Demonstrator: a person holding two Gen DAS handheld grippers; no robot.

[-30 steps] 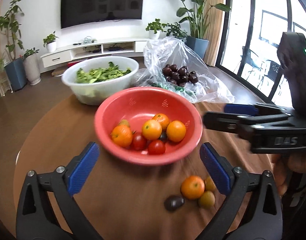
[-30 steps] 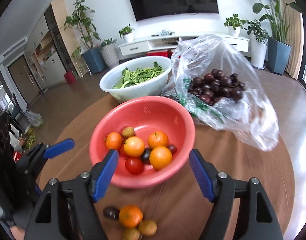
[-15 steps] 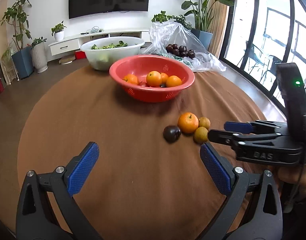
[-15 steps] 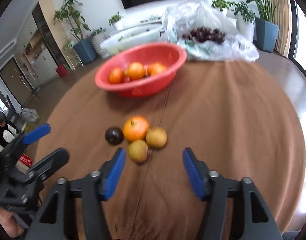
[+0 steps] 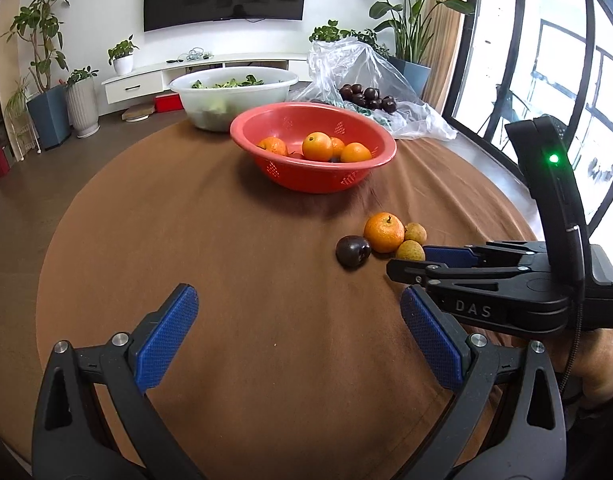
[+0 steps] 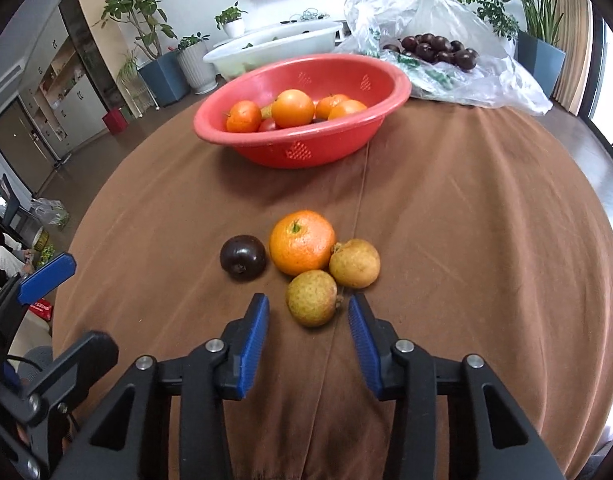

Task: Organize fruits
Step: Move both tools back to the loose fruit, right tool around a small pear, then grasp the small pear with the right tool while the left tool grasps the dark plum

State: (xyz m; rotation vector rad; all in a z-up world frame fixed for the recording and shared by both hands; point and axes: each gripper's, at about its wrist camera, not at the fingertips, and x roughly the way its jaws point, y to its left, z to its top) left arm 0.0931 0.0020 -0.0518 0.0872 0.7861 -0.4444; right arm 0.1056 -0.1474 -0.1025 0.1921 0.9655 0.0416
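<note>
Right gripper (image 6: 308,316) jaws apart, straddling the nearest small tan round fruit (image 6: 312,298) near the brown-clothed table's (image 6: 486,240) front edge. It touches its tan twin (image 6: 354,263) and the orange mandarin (image 6: 302,242) — closing could scatter them. Left gripper (image 5: 298,336) wide apart, empty.

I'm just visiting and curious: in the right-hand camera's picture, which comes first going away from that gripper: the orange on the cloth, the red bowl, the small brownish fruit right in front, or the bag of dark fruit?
1. Small brownish fruit, just ahead of the open right gripper.
2. Orange, just behind it.
3. Red bowl, mid-table.
4. Bag of dark fruit, far right edge.
</note>
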